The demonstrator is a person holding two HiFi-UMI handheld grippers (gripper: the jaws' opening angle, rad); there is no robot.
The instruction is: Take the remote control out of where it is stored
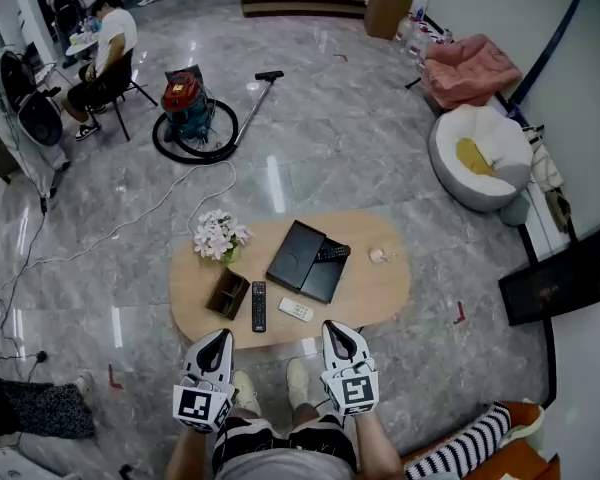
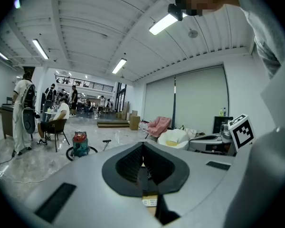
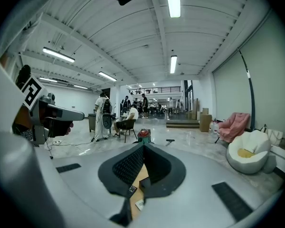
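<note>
one black remote (image 1: 259, 306) beside brown holder (image 1: 227, 293)

The head view looks steeply down from high above the oval light wooden bench (image 1: 380, 288). Both gripper views face nearly level over it; all three share the far red-and-teal vacuum cleaner (image 1: 185, 103).

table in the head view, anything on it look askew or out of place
Only mildly: one black remote lies skewed across the top of the black box, while a second black remote and a white remote lie flat on the table beside it. Nothing looks spilled or broken.
</note>
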